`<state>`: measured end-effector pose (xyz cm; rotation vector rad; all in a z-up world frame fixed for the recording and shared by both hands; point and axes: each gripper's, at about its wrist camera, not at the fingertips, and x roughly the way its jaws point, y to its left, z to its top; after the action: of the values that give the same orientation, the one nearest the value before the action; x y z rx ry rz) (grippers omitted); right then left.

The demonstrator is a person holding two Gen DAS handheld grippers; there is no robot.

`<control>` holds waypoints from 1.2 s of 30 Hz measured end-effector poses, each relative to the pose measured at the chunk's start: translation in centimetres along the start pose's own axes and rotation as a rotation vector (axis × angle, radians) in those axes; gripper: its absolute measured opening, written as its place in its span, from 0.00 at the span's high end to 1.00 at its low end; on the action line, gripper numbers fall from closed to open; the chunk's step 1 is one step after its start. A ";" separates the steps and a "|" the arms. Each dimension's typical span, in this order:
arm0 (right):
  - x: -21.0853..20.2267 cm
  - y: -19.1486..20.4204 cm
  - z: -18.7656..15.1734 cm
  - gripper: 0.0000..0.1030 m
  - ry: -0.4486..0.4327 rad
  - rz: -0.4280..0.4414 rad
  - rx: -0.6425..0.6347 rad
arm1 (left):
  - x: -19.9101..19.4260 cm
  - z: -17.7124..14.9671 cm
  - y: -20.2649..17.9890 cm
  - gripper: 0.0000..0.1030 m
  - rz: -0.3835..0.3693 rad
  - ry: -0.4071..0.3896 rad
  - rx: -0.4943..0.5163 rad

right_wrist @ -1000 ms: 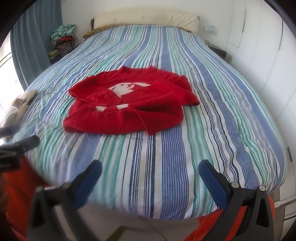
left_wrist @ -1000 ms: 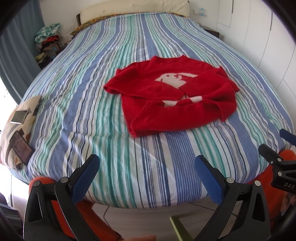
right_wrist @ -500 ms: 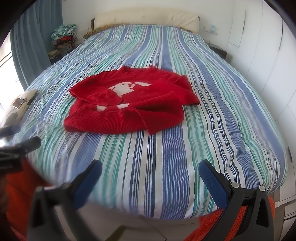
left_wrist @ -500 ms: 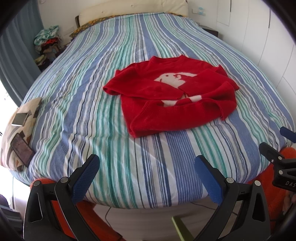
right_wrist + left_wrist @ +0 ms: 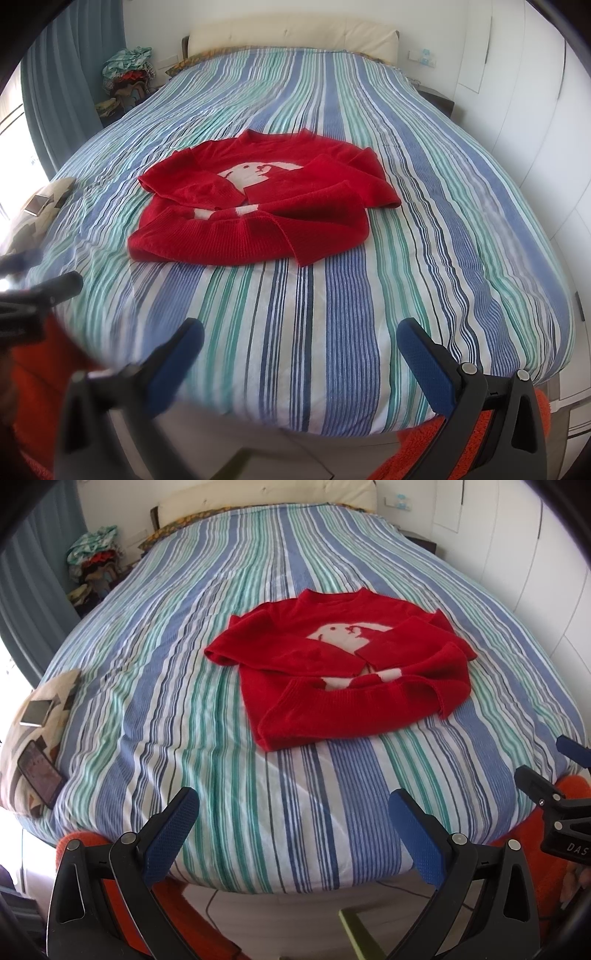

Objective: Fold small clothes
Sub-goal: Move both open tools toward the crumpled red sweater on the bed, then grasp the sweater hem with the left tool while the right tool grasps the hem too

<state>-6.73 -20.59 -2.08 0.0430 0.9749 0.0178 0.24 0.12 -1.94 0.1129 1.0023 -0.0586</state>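
Sweater (image 5: 343, 672) lies mid-bed with bare striped cover (image 5: 258, 794) all around; both grippers (image 5: 291, 834) (image 5: 301, 354) gape, empty, at the foot edge.

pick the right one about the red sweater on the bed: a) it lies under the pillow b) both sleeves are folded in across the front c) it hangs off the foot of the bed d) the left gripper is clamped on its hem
b: the red sweater lies flat in the middle of the striped bed, with both sleeves crossed over the white animal motif; the left gripper and the right gripper are both open and well short of it.
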 end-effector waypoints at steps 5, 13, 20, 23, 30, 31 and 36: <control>0.0 -0.1 0.1 0.00 0.002 0.001 0.000 | -0.1 -0.1 0.0 0.01 -0.002 -0.001 0.002; 0.1 0.1 -0.1 0.00 0.004 0.002 0.001 | -0.1 -0.1 -0.1 0.01 -0.001 0.002 0.003; 0.2 0.2 -0.2 0.00 0.007 0.003 0.001 | -0.1 -0.1 -0.1 0.01 -0.001 0.003 0.002; 0.2 0.2 -0.1 0.00 0.008 0.003 0.002 | -0.2 -0.2 -0.1 0.01 -0.001 0.003 0.003; 0.5 0.4 -0.1 0.00 0.014 0.007 -0.002 | 0.4 -0.3 0.1 0.01 -0.007 0.015 0.001; 0.5 0.3 0.0 0.00 0.016 0.008 -0.003 | 0.6 -0.4 0.5 0.01 -0.013 0.023 -0.004; 0.6 -1.2 0.2 0.00 0.024 0.034 0.049 | 3.1 -1.7 5.8 0.01 -0.029 0.106 -0.174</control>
<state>-6.20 -21.82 -2.49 0.1045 0.9982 0.0254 1.06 6.15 -5.12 -0.0581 1.1109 0.0078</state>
